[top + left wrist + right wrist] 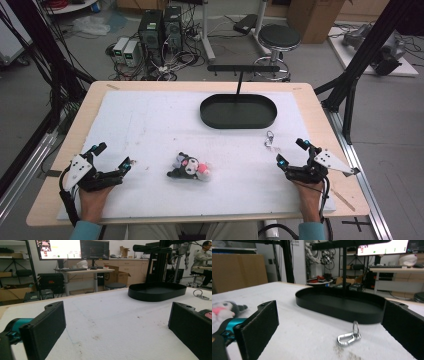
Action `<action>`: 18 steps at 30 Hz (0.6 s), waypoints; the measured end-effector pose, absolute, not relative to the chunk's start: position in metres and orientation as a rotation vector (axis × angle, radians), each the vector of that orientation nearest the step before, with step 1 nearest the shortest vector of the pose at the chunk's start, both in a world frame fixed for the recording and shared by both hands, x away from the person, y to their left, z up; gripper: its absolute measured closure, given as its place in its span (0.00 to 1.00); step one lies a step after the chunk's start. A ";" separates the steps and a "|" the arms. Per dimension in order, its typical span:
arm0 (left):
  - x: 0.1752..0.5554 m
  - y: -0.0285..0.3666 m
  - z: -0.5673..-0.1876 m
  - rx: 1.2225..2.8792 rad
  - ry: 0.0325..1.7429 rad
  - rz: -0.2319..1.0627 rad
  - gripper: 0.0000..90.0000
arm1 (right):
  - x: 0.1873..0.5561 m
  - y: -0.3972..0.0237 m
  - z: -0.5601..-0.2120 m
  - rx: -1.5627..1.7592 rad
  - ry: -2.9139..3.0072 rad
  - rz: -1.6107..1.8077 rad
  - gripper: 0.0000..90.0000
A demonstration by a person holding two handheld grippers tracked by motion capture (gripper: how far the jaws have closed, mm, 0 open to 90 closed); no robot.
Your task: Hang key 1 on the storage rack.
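A small plush toy, black, white and pink, lies on the white mat near the table's front middle; it also peeks in at the left of the right gripper view. A silver carabiner clip lies on the mat right of centre, and the right gripper view has it just ahead between the jaws. A black oval tray with an upright hanger stand sits at the back. My left gripper rests open at the front left. My right gripper rests open at the front right, near the clip.
The white mat covers most of the wooden table. Black frame posts rise beside the table's right and left edges. A stool and computers stand on the floor beyond the far edge.
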State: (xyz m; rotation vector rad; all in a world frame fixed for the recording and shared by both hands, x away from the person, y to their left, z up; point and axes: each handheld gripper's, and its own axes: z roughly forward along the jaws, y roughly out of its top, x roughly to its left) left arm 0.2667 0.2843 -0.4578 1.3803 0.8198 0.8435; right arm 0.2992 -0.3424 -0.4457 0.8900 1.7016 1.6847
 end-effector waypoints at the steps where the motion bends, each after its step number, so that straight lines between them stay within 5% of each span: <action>1: 0.267 0.284 -0.458 1.380 0.820 0.844 0.02 | 0.298 -0.342 -0.441 0.881 1.705 1.691 0.01; 18: 0.267 0.284 -0.458 1.379 0.817 0.844 0.02 | 0.310 -0.304 -0.373 0.717 1.936 1.691 0.01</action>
